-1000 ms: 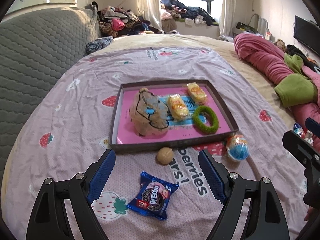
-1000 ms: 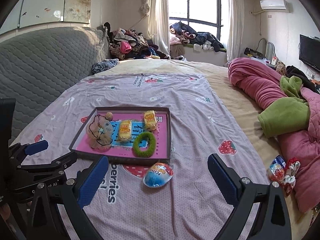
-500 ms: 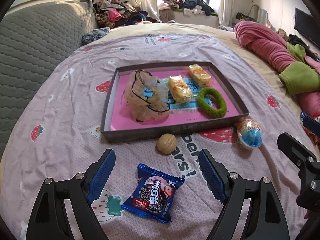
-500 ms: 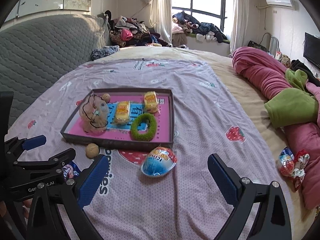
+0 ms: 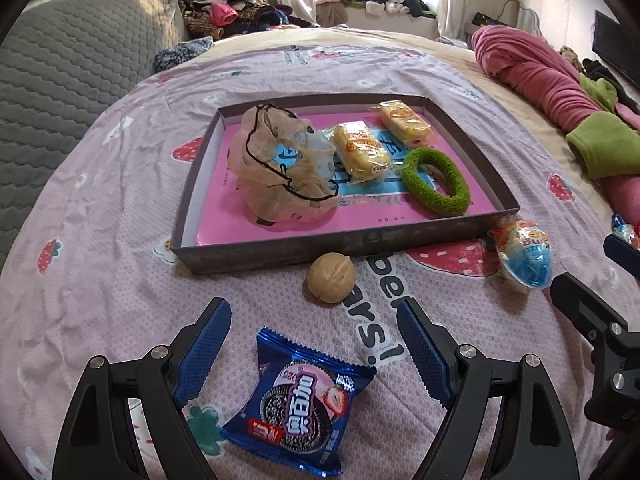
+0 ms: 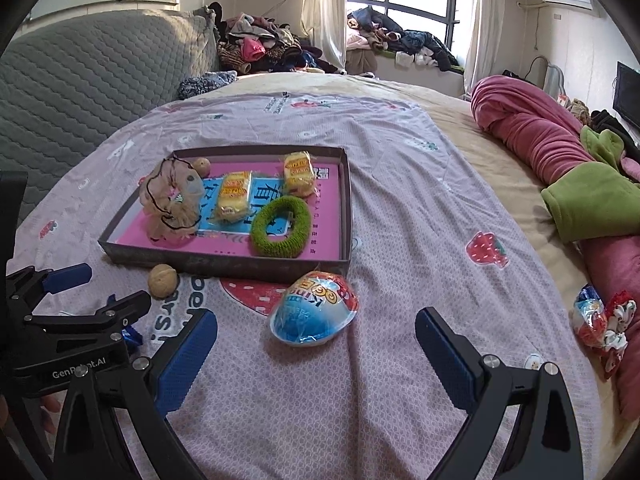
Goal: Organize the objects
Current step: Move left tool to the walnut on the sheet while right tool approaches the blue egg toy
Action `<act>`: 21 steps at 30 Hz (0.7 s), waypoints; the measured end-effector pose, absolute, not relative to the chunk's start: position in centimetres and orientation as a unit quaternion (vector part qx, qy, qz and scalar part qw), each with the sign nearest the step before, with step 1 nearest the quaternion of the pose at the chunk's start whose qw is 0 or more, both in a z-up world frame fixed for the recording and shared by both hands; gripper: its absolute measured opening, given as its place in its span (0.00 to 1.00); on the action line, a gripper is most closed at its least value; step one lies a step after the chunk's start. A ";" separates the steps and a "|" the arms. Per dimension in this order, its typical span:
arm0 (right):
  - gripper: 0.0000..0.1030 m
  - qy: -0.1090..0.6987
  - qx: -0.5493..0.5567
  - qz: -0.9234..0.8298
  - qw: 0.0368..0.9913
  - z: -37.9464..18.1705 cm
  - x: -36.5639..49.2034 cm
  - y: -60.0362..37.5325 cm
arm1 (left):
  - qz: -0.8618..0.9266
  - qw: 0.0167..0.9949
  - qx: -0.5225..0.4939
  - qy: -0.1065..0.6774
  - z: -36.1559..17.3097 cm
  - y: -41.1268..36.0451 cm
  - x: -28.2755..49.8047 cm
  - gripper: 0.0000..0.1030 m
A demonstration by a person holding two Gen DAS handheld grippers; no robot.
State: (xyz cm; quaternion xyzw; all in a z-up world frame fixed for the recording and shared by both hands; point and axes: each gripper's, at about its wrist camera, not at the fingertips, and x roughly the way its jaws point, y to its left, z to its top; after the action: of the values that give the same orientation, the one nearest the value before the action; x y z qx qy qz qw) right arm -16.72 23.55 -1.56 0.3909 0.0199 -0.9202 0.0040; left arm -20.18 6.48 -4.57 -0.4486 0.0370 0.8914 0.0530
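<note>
The left tongs (image 5: 314, 354) stand wide apart and grip nothing. A blue cookie packet (image 5: 298, 404) lies on the bed sheet (image 5: 100, 280) between the two blue pads, slightly nearer the camera than their tips, with clear space on either side. A walnut (image 5: 331, 277) rests just ahead of the left tongs, close to the front wall of the shallow box (image 5: 320, 246).

The right tongs (image 6: 316, 346) are likewise spread wide and empty. A blue and red egg-shaped candy pack (image 6: 314, 308) lies on the sheet just ahead of their tips, roughly centred between the pads and not touched by either. Well to the right of the right tongs, a small wrapped candy bundle (image 6: 600, 322) lies against the pink blanket (image 6: 536, 128).

Beyond both tongs, the box holds a sheer beige scrunchie (image 5: 280, 164) at the left, two yellow cake packets (image 5: 362, 150) in the middle and a green ring scrunchie (image 5: 436, 180) at the right. From the right wrist view, a second walnut (image 6: 201, 166) sits in the far left corner of the box.
</note>
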 end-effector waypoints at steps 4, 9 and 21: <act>0.97 0.020 0.400 -0.916 0.002 -2.5 -17.4 23.5 | 0.888 0.052 -0.455 0.037 -5.4 6.6 -21.0 0.83; 0.97 0.024 0.411 -0.911 -0.007 -3.6 -18.5 23.3 | 0.885 0.049 -0.461 0.035 -6.2 6.5 -21.8 0.83; 0.97 0.003 0.421 -0.907 -0.010 -5.5 -20.4 23.6 | 0.882 0.052 -0.468 0.019 -7.5 6.0 -23.6 0.83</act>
State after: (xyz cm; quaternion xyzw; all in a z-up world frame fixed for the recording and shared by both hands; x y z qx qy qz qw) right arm -20.42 23.64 -5.54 0.4208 0.0032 -0.9071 -0.0100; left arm -23.58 6.04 -7.50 -0.4677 0.0194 0.8822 0.0515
